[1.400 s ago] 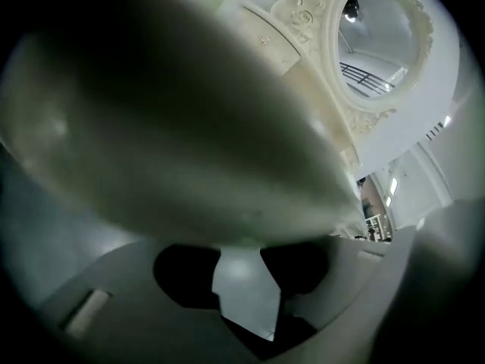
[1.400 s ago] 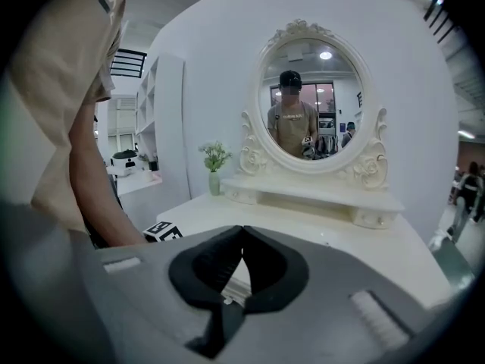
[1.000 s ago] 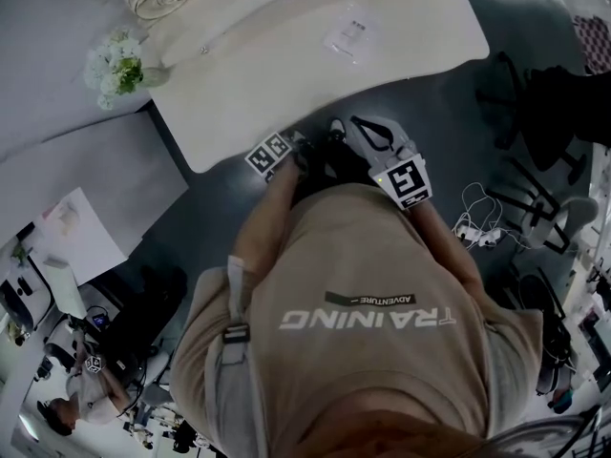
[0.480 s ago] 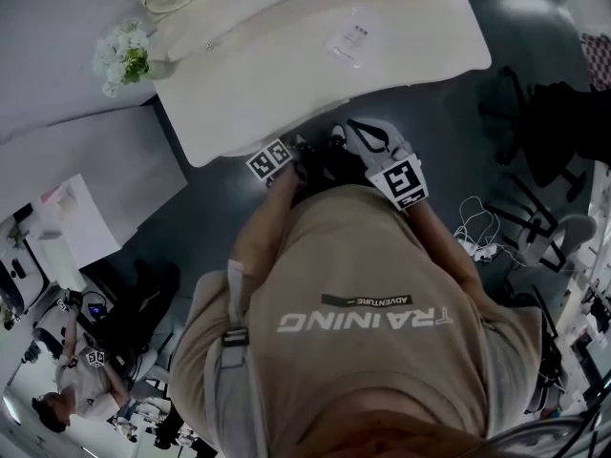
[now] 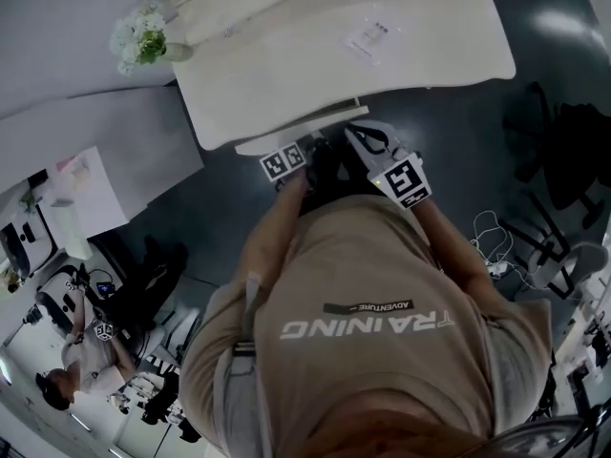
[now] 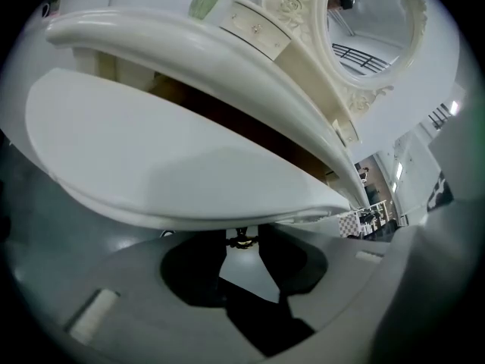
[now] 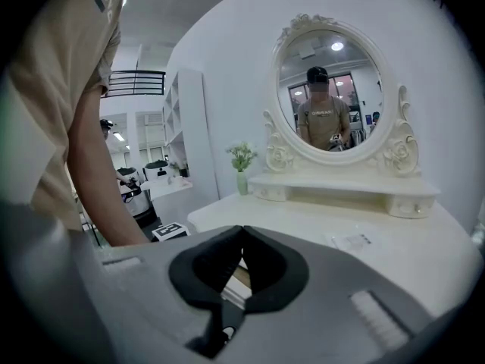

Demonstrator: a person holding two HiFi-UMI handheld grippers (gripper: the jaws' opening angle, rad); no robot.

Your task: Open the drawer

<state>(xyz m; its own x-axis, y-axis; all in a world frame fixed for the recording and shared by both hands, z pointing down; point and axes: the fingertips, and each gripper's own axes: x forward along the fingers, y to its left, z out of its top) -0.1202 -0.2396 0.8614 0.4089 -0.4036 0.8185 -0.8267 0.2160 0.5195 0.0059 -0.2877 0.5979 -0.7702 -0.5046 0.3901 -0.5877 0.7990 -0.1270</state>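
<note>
White drawer (image 6: pixel 174 173) ajar, left gripper (image 6: pixel 241 243) jaws pinching its knob (image 6: pixel 241 238), right gripper (image 7: pixel 242 232) jaws together.

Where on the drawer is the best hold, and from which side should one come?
The small knob on the drawer front, approached straight from the front with one jaw on each side. The front is a smooth, curved panel with no other grip. The left tongs sit closed on it this way.
</note>
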